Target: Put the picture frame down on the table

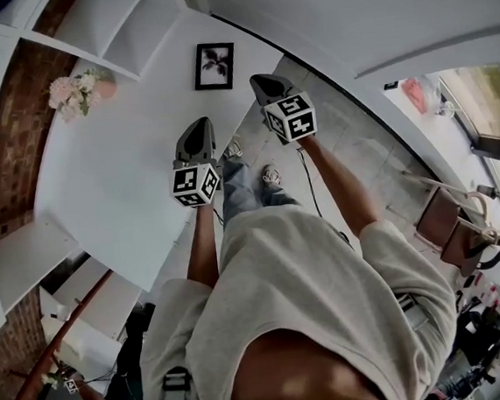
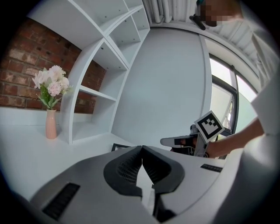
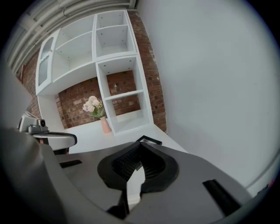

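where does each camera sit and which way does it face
Head view: on the person's head, steeply down at the table and picture frame; torso, forearms, left gripper, right gripper show.
Left gripper view: on the left gripper, along its shut jaws toward the shelves; right gripper and forearm show.
Right gripper view: on the right gripper, along its shut jaws toward the shelves; left gripper shows.
Shared: all see the frame and flower vase.

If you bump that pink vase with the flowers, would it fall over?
Probably, quite easily: the pink vase is tall and narrow, and the flowers spread wide above it, so it looks top-heavy. It may be ceramic or glass, so a fall could crack it.
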Action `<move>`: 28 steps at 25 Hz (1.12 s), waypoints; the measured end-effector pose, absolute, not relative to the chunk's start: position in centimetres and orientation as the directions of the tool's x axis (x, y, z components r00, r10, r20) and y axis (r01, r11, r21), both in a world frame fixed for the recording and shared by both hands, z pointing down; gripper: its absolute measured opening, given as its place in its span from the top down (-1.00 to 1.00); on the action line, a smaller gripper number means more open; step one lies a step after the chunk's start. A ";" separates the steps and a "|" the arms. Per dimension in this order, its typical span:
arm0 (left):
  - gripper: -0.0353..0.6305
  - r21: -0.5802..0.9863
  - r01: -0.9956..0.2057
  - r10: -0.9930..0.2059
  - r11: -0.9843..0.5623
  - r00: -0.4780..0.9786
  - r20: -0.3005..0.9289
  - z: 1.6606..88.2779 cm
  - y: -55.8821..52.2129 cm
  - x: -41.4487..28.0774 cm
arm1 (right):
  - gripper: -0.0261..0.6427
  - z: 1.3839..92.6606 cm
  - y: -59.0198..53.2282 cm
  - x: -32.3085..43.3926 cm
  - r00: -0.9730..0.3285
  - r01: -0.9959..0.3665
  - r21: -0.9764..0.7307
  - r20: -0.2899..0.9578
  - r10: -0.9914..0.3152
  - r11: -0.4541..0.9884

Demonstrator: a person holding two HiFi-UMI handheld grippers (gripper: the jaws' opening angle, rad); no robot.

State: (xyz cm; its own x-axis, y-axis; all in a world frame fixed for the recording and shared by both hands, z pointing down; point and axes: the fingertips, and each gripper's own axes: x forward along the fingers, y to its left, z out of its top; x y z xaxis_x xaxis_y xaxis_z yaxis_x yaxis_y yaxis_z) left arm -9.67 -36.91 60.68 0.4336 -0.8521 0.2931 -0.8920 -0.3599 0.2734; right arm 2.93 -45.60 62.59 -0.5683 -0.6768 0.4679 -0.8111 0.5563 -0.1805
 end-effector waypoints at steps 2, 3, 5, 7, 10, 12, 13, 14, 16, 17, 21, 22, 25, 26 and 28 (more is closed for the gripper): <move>0.85 0.256 -0.892 -0.853 -0.373 0.438 0.285 59.9 -37.0 -9.5 | 0.85 61.2 -45.1 3.4 -0.568 -0.814 -0.178 0.438 -0.696 0.552; 0.85 0.247 -0.892 -0.854 -0.378 0.439 0.280 59.5 -37.1 -9.3 | 0.85 60.5 -44.8 3.8 -0.567 -0.816 -0.175 0.425 -0.706 0.551; 0.85 0.227 -0.893 -0.857 -0.388 0.441 0.269 58.3 -37.1 -8.8 | 0.85 59.1 -44.1 4.7 -0.562 -0.821 -0.166 0.399 -0.724 0.546; 0.85 0.207 -0.895 -0.861 -0.396 0.440 0.256 57.2 -37.3 -8.5 | 0.85 57.9 -43.7 5.6 -0.557 -0.826 -0.159 0.376 -0.741 0.541; 0.85 0.185 -0.896 -0.867 -0.404 0.440 0.236 55.6 -37.4 -8.3 | 0.85 56.5 -43.0 6.8 -0.547 -0.834 -0.150 0.346 -0.762 0.531; 0.85 0.172 -0.897 -0.872 -0.407 0.438 0.219 54.4 -37.4 -8.1 | 0.85 55.7 -42.5 7.8 -0.541 -0.839 -0.145 0.331 -0.774 0.525; 0.85 0.164 -0.898 -0.875 -0.408 0.436 0.211 53.8 -37.4 -8.0 | 0.85 55.2 -42.3 8.3 -0.537 -0.842 -0.143 0.323 -0.779 0.521; 0.85 0.155 -0.899 -0.877 -0.410 0.435 0.202 53.2 -37.4 -7.9 | 0.85 54.7 -42.1 8.8 -0.533 -0.844 -0.143 0.315 -0.785 0.516; 0.85 0.139 -0.901 -0.883 -0.412 0.432 0.184 52.0 -37.4 -7.8 | 0.85 53.6 -41.6 9.7 -0.526 -0.850 -0.141 0.295 -0.798 0.508; 0.85 0.131 -0.902 -0.885 -0.412 0.430 0.175 51.5 -37.4 -7.7 | 0.85 53.1 -41.4 10.1 -0.523 -0.852 -0.139 0.285 -0.803 0.506; 0.85 0.105 -0.903 -0.893 -0.416 0.428 0.141 49.5 -37.3 -7.0 | 0.85 51.0 -40.2 11.6 -0.519 -0.855 -0.134 0.236 -0.822 0.501; 0.85 0.100 -0.903 -0.894 -0.417 0.428 0.132 49.0 -37.2 -6.7 | 0.85 50.5 -39.9 11.9 -0.517 -0.856 -0.131 0.227 -0.825 0.500; 0.85 0.094 -0.903 -0.899 -0.418 0.427 0.103 47.9 -37.0 -6.2 | 0.85 49.4 -39.2 12.8 -0.513 -0.858 -0.117 0.204 -0.834 0.500; 0.85 0.093 -0.904 -0.900 -0.417 0.425 0.094 47.5 -36.9 -6.0 | 0.85 49.0 -38.9 13.1 -0.512 -0.859 -0.114 0.196 -0.836 0.500; 0.85 0.086 -0.906 -0.903 -0.416 0.422 0.076 46.6 -36.6 -5.7 | 0.85 48.2 -38.3 13.7 -0.509 -0.861 -0.111 0.180 -0.842 0.496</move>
